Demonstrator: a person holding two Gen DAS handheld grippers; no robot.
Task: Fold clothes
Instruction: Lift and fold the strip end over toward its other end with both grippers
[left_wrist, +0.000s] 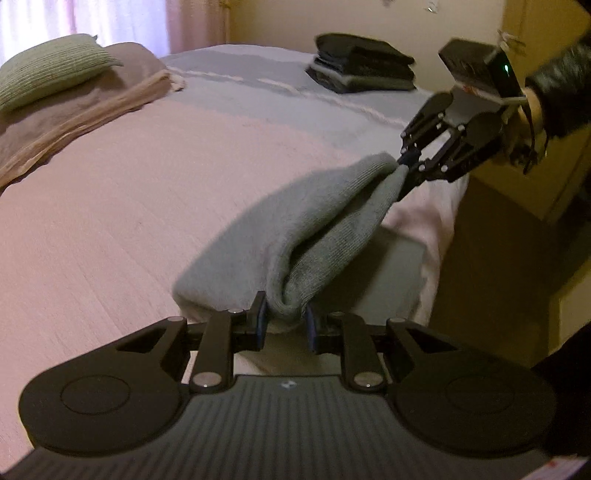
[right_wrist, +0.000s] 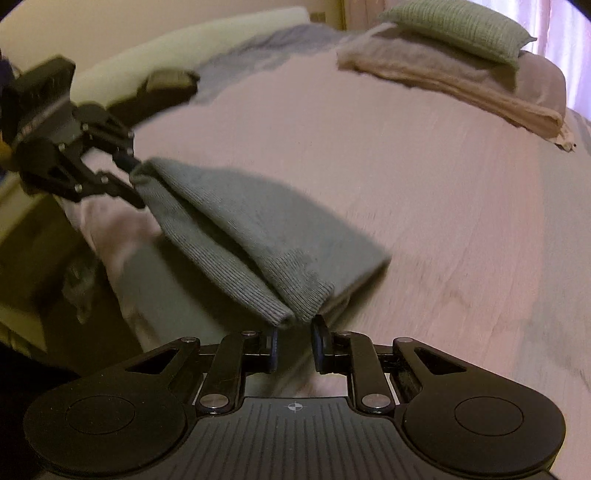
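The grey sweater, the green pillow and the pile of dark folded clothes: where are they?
grey sweater (left_wrist: 295, 229): left wrist view, upper folded layer.
green pillow (left_wrist: 48, 68): left wrist view, ribbed top.
pile of dark folded clothes (left_wrist: 364, 62): left wrist view, near side.

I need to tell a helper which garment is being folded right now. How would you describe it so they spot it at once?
Start at the big pink-covered bed and go to its near edge, away from the green pillow. There, a grey-green knit garment is doubled over, stretched between the left gripper and the right gripper. Unlike the dark folded stack at the far end, it is pale, ribbed and lifted.
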